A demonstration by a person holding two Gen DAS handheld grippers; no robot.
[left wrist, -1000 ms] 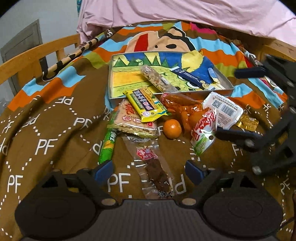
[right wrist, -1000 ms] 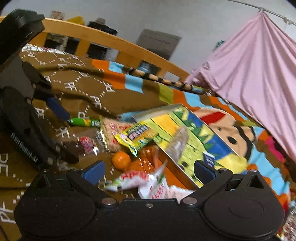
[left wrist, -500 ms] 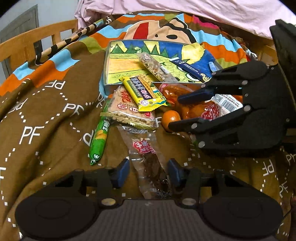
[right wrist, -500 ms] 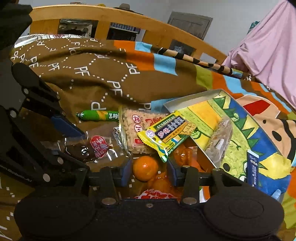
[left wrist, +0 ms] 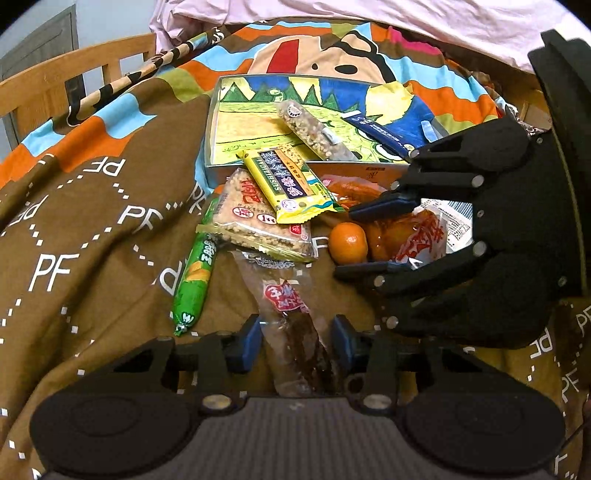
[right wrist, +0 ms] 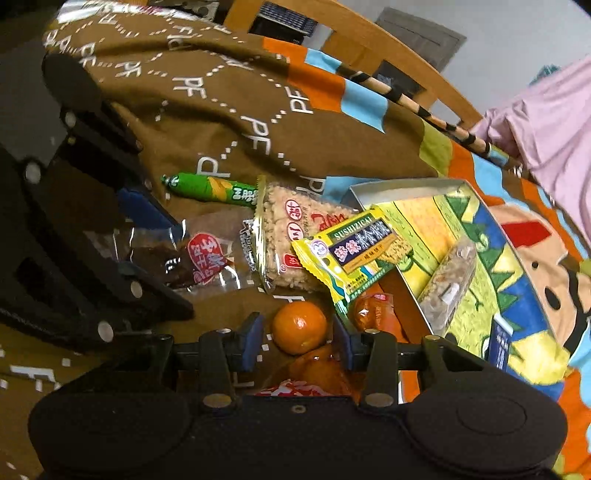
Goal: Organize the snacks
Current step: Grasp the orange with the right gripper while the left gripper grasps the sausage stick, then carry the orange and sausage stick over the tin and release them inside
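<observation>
A clear packet (left wrist: 291, 317) with a dark snack and a red label lies between the pads of my left gripper (left wrist: 295, 343). Its jaws are closing and both pads touch the wrapper's edges. My right gripper (left wrist: 347, 242) (right wrist: 297, 341) comes in from the right, shut on an orange packet (left wrist: 402, 236) with red and white print. A mandarin (right wrist: 299, 326) sits right at its fingertips. A yellow bar (left wrist: 288, 184) leans on a rice cracker packet (left wrist: 258, 225), with a green sausage (left wrist: 195, 273) to their left. The picture tray (left wrist: 212, 147) holds a nut bar (left wrist: 314, 129) and a blue stick pack (left wrist: 384, 133).
Everything rests on a rumpled brown blanket (left wrist: 92, 240) printed with letters. A white packet with a barcode (left wrist: 454, 218) shows behind the right gripper. A wooden rail (left wrist: 74, 81) and a striped stick (left wrist: 147, 70) run along the far left, and pink cloth (left wrist: 369, 14) lies beyond the tray.
Both grippers' jaws have narrowed from wide apart. The right gripper slid in from the right onto the orange packet beside the mandarin. The left gripper's pads came in to the clear packet.
</observation>
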